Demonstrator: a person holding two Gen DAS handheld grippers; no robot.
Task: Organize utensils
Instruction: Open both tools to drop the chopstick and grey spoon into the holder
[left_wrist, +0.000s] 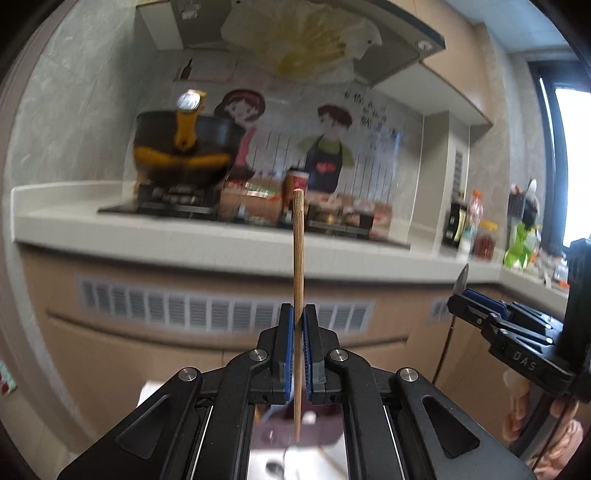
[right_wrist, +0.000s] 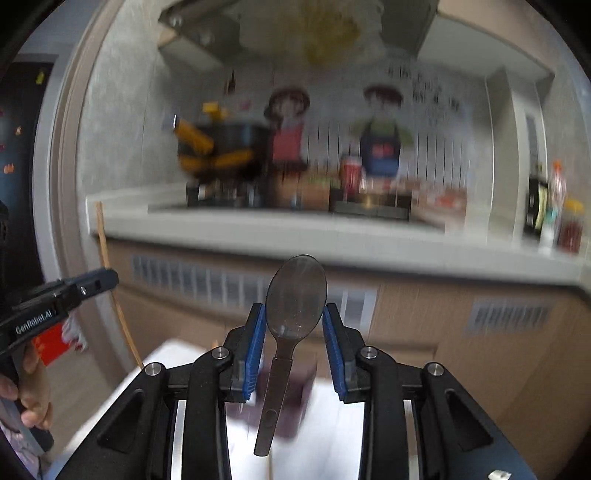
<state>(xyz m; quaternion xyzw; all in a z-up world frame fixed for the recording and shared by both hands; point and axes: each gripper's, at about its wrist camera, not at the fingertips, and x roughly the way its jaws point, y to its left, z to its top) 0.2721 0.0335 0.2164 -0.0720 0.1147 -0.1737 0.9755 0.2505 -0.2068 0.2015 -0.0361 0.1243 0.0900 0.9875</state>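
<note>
Left wrist: left gripper (left_wrist: 298, 325) jaws clamp upright chopstick (left_wrist: 298, 258) w/ thin grip; it may pivot or slide out. Right wrist: right gripper (right_wrist: 294, 325) jaws narrow, pinching spoon (right_wrist: 295, 295) bowl edges, handle hanging; curved metal may slip

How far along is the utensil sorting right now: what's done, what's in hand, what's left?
Done: nothing sorted shows in either view. In hand: the left gripper is clamped on an upright wooden chopstick; the right gripper holds a metal spoon by its bowl, handle hanging down. Left: placing both; no holder or tray is visible.
</note>
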